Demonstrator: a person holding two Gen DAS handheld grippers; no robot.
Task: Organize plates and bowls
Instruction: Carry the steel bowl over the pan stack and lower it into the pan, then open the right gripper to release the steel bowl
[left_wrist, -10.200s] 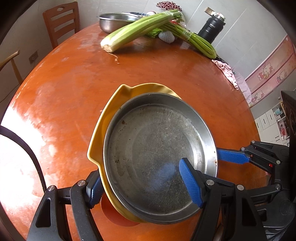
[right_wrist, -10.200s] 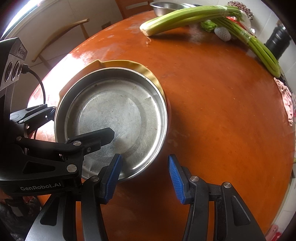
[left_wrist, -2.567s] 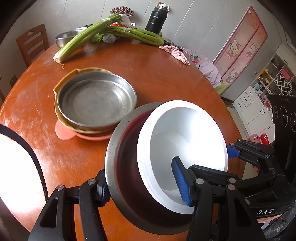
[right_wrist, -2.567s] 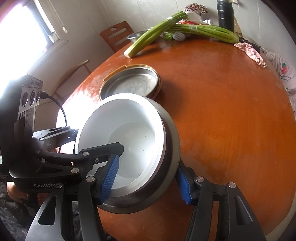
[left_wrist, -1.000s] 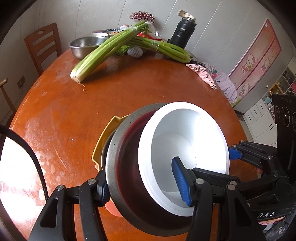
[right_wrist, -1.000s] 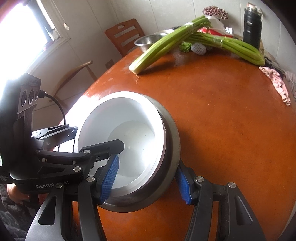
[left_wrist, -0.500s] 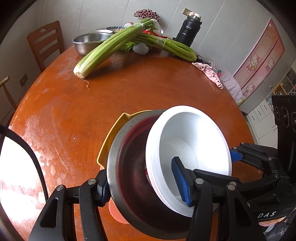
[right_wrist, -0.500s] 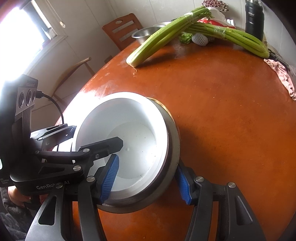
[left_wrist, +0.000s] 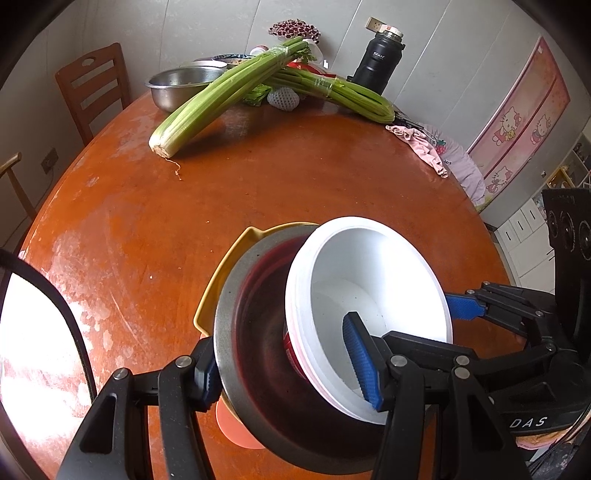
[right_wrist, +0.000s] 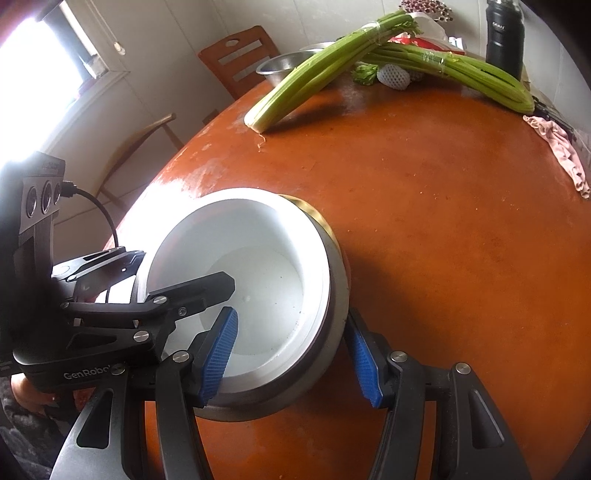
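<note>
Left wrist view: left gripper (left_wrist: 284, 363) clamps the steel bowl (left_wrist: 255, 354) and nested white bowl (left_wrist: 373, 291), revealing yellow plate (left_wrist: 225, 273) and orange plate (left_wrist: 231, 424) beneath. Right wrist view: right gripper (right_wrist: 291, 356) pinches both rims opposite.

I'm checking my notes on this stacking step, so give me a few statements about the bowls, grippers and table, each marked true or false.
1. A white bowl sits inside the steel bowl. True.
2. Only the right gripper grips the bowls. False: the left gripper clamps them too.
3. A yellow dish lies under the steel bowl. True.
4. The celery lies inside the white bowl. False: it lies at the far side of the table.
</note>
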